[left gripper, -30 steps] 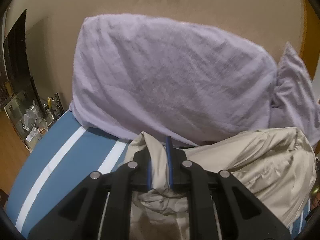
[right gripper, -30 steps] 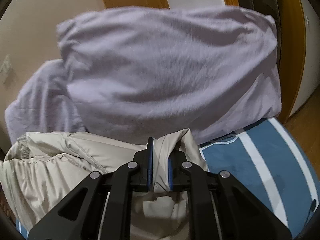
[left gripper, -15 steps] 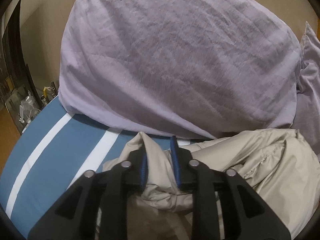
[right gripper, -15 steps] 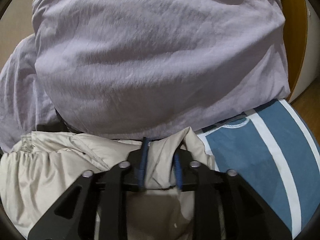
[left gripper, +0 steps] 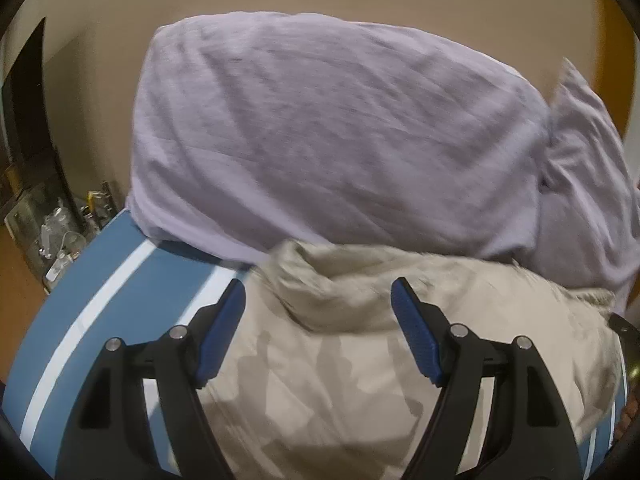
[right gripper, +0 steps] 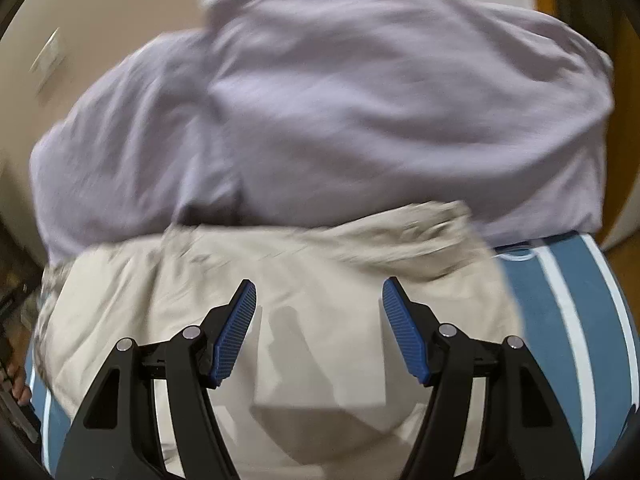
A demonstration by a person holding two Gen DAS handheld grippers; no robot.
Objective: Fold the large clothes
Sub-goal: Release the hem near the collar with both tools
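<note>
A beige jacket [left gripper: 360, 352] lies folded on a blue bedspread with white stripes [left gripper: 92, 304]; it also shows in the right wrist view [right gripper: 320, 280]. My left gripper [left gripper: 318, 292] is open and empty, just above the jacket's left part. My right gripper [right gripper: 319, 292] is open and empty above the jacket's right part. The jacket's far edge lies against a lilac pillow [left gripper: 328, 140]. Both views are blurred by motion.
The large lilac pillow [right gripper: 360, 100] stands against the beige wall [left gripper: 100, 60] behind the jacket, with a second lilac cushion [left gripper: 592, 168] beside it. Clutter [left gripper: 60, 240] sits on the floor left of the bed. A wooden door frame [right gripper: 624, 80] is at the right.
Both grippers were shut on folds of the jacket. They have opened and let go, and the jacket now lies on the bed. Both have drawn back a little.
</note>
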